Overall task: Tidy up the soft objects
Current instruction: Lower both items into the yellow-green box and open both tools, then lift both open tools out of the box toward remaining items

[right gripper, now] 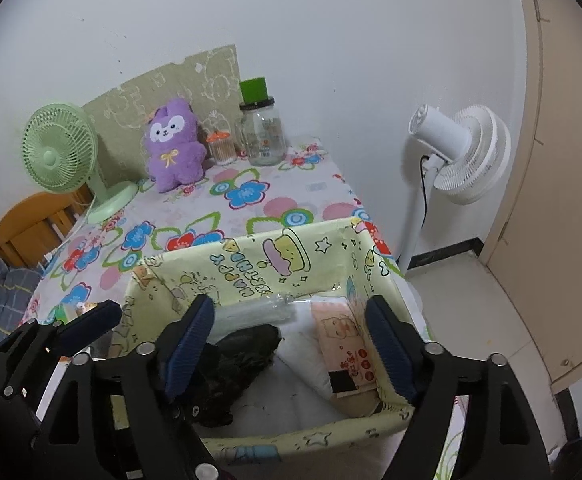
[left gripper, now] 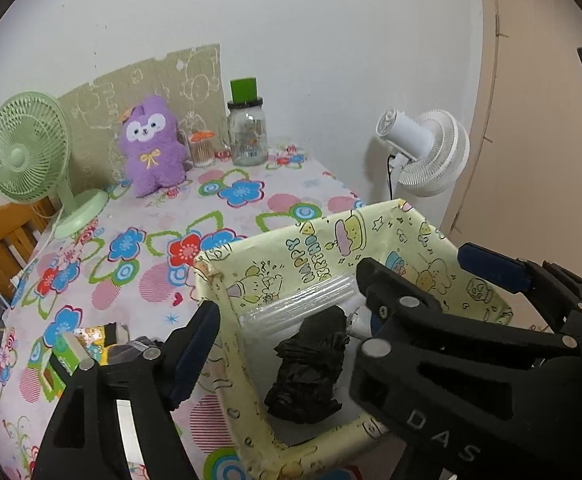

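Observation:
A yellow cartoon-print box (left gripper: 323,240) (right gripper: 259,268) stands open at the near edge of the flowered table. Inside lie a crumpled black soft item (left gripper: 311,376) (right gripper: 243,356), a clear plastic bag (left gripper: 303,304) (right gripper: 251,308) and a pink printed pack (right gripper: 347,344). A purple plush toy (left gripper: 151,144) (right gripper: 173,144) sits upright at the back of the table. My left gripper (left gripper: 287,320) is open and empty, straddling the box's left wall. My right gripper (right gripper: 291,348) is open and empty above the box's inside; it also shows in the left wrist view (left gripper: 423,280).
A green desk fan (left gripper: 31,152) (right gripper: 67,152) stands at the back left. A glass jar with a green lid (left gripper: 247,128) (right gripper: 261,128) and a small jar of swabs (left gripper: 202,148) stand by the plush. A white floor fan (right gripper: 459,152) stands right of the table.

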